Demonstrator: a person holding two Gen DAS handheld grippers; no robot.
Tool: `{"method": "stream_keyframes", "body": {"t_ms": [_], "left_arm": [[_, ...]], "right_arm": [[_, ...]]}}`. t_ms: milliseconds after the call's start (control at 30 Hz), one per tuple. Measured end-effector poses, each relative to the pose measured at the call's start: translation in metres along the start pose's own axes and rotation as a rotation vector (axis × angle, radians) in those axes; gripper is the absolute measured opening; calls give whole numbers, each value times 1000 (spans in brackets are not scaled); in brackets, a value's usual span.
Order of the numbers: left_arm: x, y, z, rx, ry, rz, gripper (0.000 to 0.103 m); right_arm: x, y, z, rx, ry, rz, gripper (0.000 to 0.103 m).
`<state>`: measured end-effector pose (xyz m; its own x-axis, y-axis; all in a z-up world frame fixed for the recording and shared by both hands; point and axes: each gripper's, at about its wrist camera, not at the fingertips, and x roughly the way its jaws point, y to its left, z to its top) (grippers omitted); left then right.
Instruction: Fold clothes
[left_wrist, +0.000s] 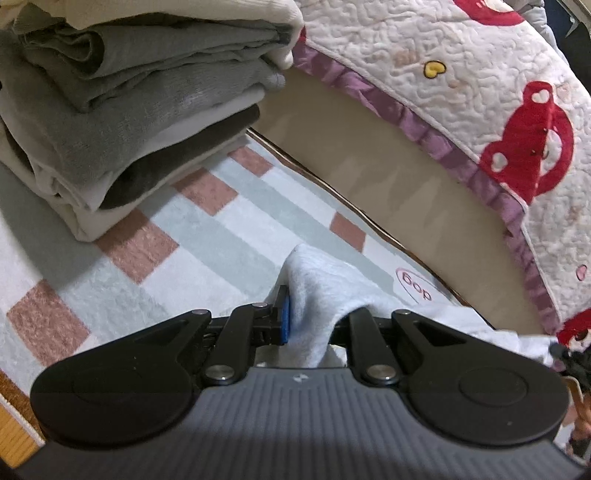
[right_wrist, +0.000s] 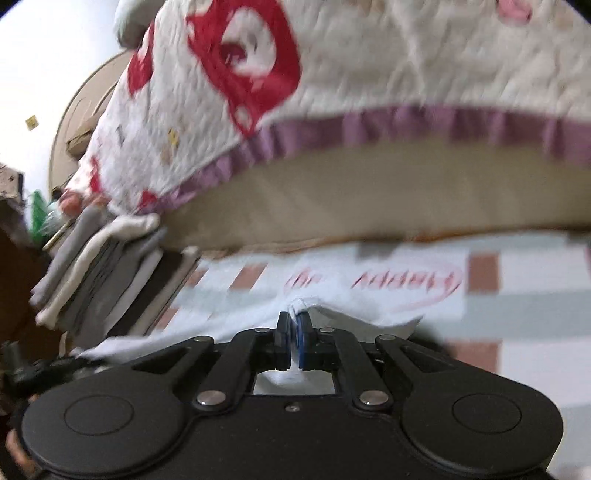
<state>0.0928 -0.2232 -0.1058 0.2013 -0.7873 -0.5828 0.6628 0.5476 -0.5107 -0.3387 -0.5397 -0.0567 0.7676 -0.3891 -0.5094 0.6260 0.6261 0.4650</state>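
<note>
Both the left gripper (left_wrist: 308, 317) and right gripper (right_wrist: 294, 332) pinch the white garment (left_wrist: 317, 295) just beside the bed base (left_wrist: 369, 155), its length along that edge, bare rug (left_wrist: 129, 266) toward the folded stack (left_wrist: 129, 103)

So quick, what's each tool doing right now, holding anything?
Left tool: closed on a fold of the white garment.
Right tool: closed, pinching the same white garment's edge.
</note>
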Motion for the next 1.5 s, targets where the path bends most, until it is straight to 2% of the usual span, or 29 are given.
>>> {"method": "stream_keyframes", "body": {"t_ms": [100, 233, 433, 533, 600, 667, 767, 867, 900, 933, 967, 1067, 1100, 1200, 1333, 1400, 1467, 1500], "left_arm": [[-1, -1, -3, 14, 30, 13, 11], [3, -2, -9, 24, 70, 15, 11], [11, -2, -15, 32, 103, 44, 11], [11, -1, -14, 28, 107, 48, 11], [11, -2, -15, 36, 108, 58, 13], [12, -3, -15, 42, 112, 64, 14], [15, -3, -16, 47, 122, 69, 16], [19, -3, -18, 49, 134, 74, 21], [20, -3, -19, 52, 139, 76, 25], [23, -3, -20, 57, 148, 78, 27], [26, -3, -22, 64, 158, 83, 31], [36, -3, -26, 103, 178, 112, 28], [34, -7, -26, 138, 144, 129, 14], [19, -17, -19, 206, 15, 167, 10], [-13, -22, -5, 171, -113, 82, 9], [-23, -30, -5, 220, -145, 77, 9], [-32, -40, -6, 277, -170, 68, 9], [-38, -44, -6, 284, -173, 43, 9]], "right_arm": [[-6, -12, 9, 21, -6, -26, 6], [4, -30, -1, 103, 33, -32, 6], [21, -39, -19, 210, 76, 4, 11], [29, -38, -22, 242, 93, 8, 27], [33, -39, -23, 273, 95, -1, 48], [37, -46, -22, 317, 90, -5, 54], [43, -55, -21, 382, 83, -14, 54], [52, -58, -16, 391, 61, -31, 55], [54, -58, -15, 386, 49, -30, 47], [54, -55, -13, 367, 28, -13, 33], [54, -50, -10, 338, 17, 5, 6], [49, -31, -3, 254, 8, 78, 6], [47, -24, -1, 222, 15, 79, 6], [32, -7, 9, 167, -15, 85, 6], [-7, 13, 37, 59, -117, 72, 6], [-27, 22, 52, 6, -159, 52, 6], [-50, 28, 64, 29, -191, 60, 6], [-60, 31, 68, 68, -204, 90, 6]]}}
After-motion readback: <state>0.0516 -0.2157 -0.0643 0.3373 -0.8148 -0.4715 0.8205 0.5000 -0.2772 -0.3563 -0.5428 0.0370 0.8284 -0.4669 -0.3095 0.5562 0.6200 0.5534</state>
